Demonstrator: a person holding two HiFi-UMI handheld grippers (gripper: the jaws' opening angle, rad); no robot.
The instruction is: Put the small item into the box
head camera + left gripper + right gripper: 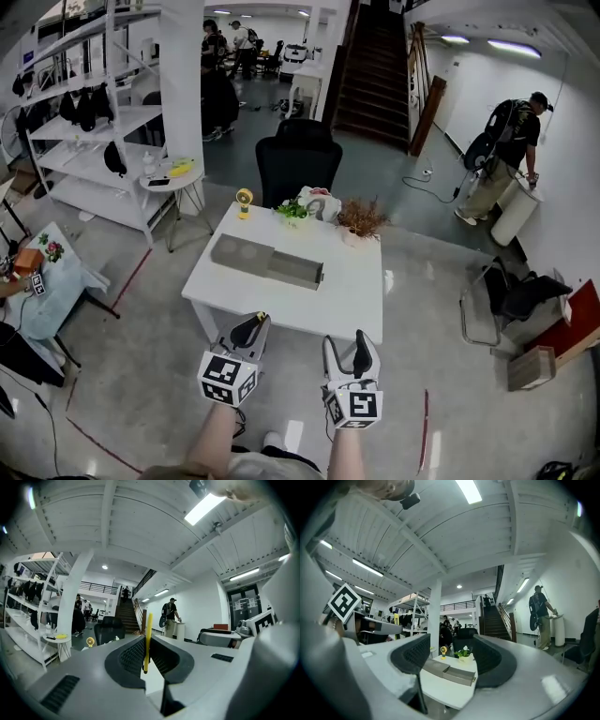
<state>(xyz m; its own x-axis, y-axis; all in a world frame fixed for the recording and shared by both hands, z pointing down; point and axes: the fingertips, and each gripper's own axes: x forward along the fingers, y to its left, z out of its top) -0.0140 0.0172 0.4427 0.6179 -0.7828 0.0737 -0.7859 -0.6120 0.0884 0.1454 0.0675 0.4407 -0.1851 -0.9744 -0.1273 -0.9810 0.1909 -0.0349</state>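
Head view: both grippers are held low at bottom centre of frame, short of the near edge of a white counter (349, 292).

Left gripper (251, 328): jaws nearly together, clamped on a thin yellow item (147, 641) that stands upright between the pads. What the item is cannot be told.

Right gripper (349, 345): jaws wide apart, nothing held. In the right gripper view only the counter and the box show through the gap.

Grey box (267, 261): lies left of centre on the counter, long and low, with one end looking open like a tray. It is well apart from both grippers.

Far edge of the counter: small yellow fan (244, 199) and potted plants (292, 210). A black chair (298, 159) stands behind.
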